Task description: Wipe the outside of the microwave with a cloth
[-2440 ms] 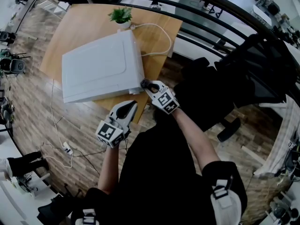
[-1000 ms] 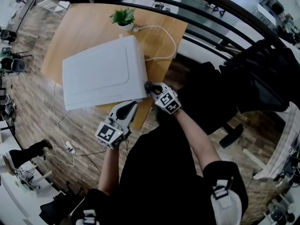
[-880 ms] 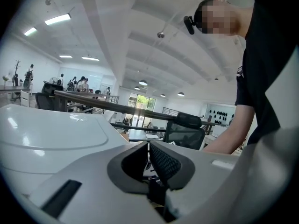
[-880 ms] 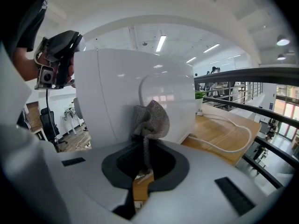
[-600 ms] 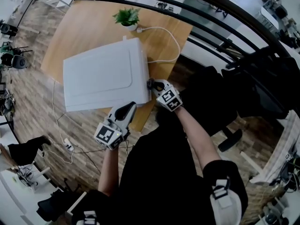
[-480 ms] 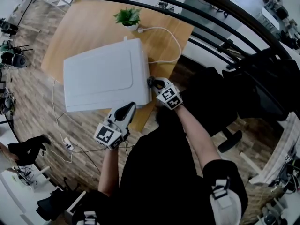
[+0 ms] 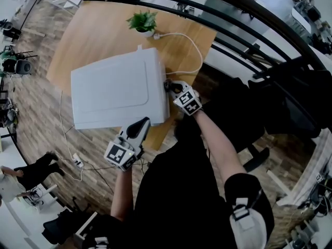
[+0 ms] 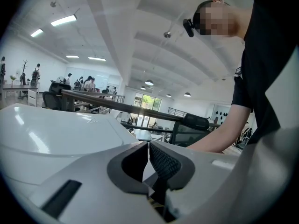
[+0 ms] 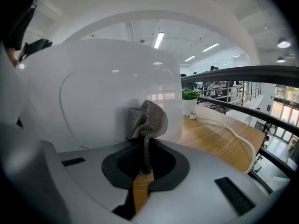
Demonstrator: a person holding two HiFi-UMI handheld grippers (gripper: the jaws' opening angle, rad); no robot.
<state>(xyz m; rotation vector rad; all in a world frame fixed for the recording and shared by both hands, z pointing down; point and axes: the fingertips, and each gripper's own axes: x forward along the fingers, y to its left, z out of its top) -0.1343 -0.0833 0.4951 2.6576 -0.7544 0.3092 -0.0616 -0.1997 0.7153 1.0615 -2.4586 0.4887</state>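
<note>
The white microwave (image 7: 116, 90) stands on a wooden table (image 7: 98, 32). My right gripper (image 7: 170, 86) is shut on a small grey cloth (image 9: 148, 118) and presses it against the microwave's right side wall (image 9: 107, 90). In the head view the cloth is hidden behind the gripper. My left gripper (image 7: 141, 124) is at the microwave's near front corner, just below its top edge. Its jaws are together with nothing between them (image 8: 146, 158), and the microwave's white top (image 8: 51, 134) fills the left of that view.
A small potted plant (image 7: 142, 21) stands at the table's far edge. A white cable (image 7: 189, 43) loops over the table behind the microwave. Black railings (image 7: 244, 30) run to the right, with a dark office chair (image 7: 244, 118) below them. The table's near edge is under my arms.
My right gripper has slid with the cloth along the microwave's right side, away from the near corner towards the back. The left gripper has stayed at the front corner.
</note>
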